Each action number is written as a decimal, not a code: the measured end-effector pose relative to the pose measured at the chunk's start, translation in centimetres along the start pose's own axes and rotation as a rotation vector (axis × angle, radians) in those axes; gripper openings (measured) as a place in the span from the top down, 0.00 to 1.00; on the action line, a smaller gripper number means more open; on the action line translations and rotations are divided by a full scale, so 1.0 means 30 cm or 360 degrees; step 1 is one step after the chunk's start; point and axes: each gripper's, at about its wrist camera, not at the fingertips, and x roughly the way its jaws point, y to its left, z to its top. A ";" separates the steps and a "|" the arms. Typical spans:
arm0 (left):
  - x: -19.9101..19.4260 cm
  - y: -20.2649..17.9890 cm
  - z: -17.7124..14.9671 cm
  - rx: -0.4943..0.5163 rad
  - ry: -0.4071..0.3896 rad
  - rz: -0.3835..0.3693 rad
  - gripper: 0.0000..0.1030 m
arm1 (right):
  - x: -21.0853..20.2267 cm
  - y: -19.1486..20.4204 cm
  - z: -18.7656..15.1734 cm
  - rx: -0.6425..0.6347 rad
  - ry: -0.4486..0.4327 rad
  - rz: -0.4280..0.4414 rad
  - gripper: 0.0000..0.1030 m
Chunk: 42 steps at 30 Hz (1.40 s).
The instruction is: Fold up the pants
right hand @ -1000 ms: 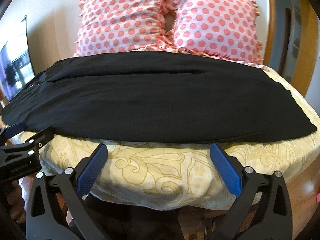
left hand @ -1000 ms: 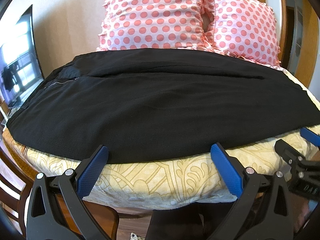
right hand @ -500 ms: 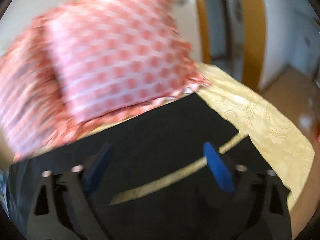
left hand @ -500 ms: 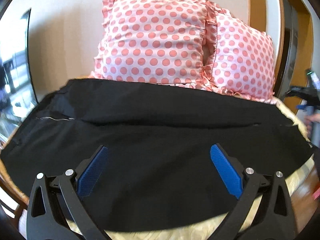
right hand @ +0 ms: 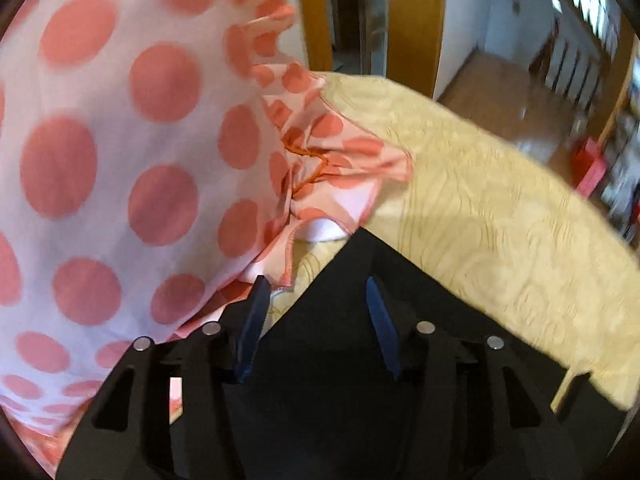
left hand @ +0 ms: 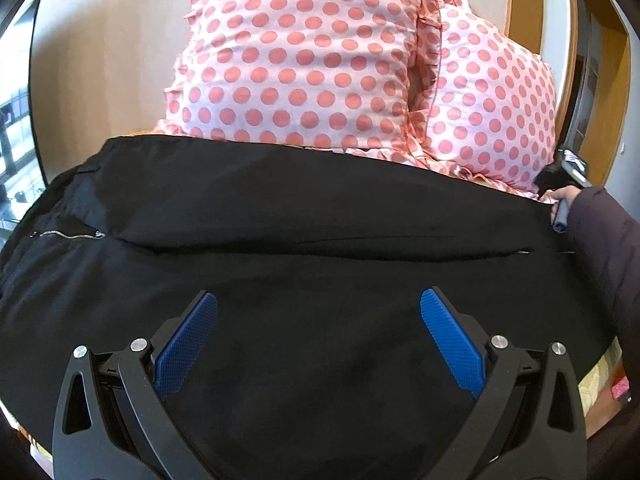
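Black pants (left hand: 304, 240) lie spread sideways across the bed, zip and waist at the left, leg ends at the right. My left gripper (left hand: 318, 320) is open and hovers over the near leg, holding nothing. My right gripper (right hand: 316, 312) is partly open over the far corner of a black pant leg (right hand: 360, 268) by the pillow; its blue fingers (right hand: 380, 320) straddle the corner without closing on it. In the left wrist view the right hand and its tool (left hand: 568, 184) show at the far right edge of the pants.
Two pink polka-dot pillows (left hand: 304, 60) (right hand: 120, 160) lean on the wall behind the pants. The yellow patterned bedspread (right hand: 500, 216) runs to the bed's right edge, with wooden floor and a doorway (right hand: 500, 96) beyond. A dark screen (left hand: 20, 120) stands at left.
Both grippers moved forward from the near bed edge. The left now hangs over the pants. The right swung to the far right leg corner, and its jaws narrowed.
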 end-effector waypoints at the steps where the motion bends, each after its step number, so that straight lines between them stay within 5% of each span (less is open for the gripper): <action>1: -0.003 -0.001 0.000 0.0005 -0.0008 0.0004 0.01 | -0.011 0.001 -0.021 -0.0042 -0.0047 -0.0032 0.61; 3: -0.010 0.002 0.000 0.0000 -0.0020 0.0009 0.01 | -0.021 -0.034 -0.043 -0.0027 -0.0089 0.0017 0.73; 5: -0.016 0.010 -0.002 -0.0018 -0.0018 0.0010 0.01 | -0.049 -0.110 -0.065 0.0061 -0.0072 0.0220 0.96; 11: -0.067 0.054 -0.010 -0.0093 -0.0045 0.0004 0.01 | -0.293 -0.351 -0.178 0.0216 -0.0220 0.0724 0.99; 16: -0.119 0.091 -0.009 -0.0136 -0.0089 0.0014 0.01 | -0.450 -0.643 -0.426 0.0355 -0.0218 0.1000 0.99; 22: -0.147 0.140 0.039 -0.0122 -0.0116 -0.0055 0.01 | -0.328 -0.779 -0.564 0.0562 0.0070 0.1124 0.98; 24: -0.147 0.187 0.073 -0.0172 -0.0118 -0.0106 0.01 | -0.305 -0.789 -0.561 0.0643 0.0113 0.1145 0.88; 26: -0.147 0.236 0.099 -0.0252 -0.0105 -0.0108 0.01 | -0.312 -0.797 -0.561 0.0669 0.0112 0.1152 0.58; 28: -0.139 0.294 0.128 -0.0357 -0.0091 -0.0084 0.01 | -0.312 -0.790 -0.554 0.0663 0.0108 0.1147 0.56; 30: -0.129 0.338 0.147 -0.0437 -0.0096 -0.0077 0.01 | -0.304 -0.787 -0.548 0.0655 0.0102 0.1142 0.58; 32: -0.110 0.381 0.173 -0.0510 -0.0098 -0.0091 0.01 | -0.276 -0.770 -0.531 0.0598 0.0131 0.1201 0.99; 37: -0.029 0.461 0.286 -0.0612 -0.0037 -0.0035 0.01 | -0.353 -0.880 -0.516 0.0641 -0.0072 0.1370 0.99; 42: 0.183 0.534 0.430 -0.0739 0.0135 0.0046 0.01 | -0.352 -0.908 -0.521 0.0657 -0.0047 0.1405 0.99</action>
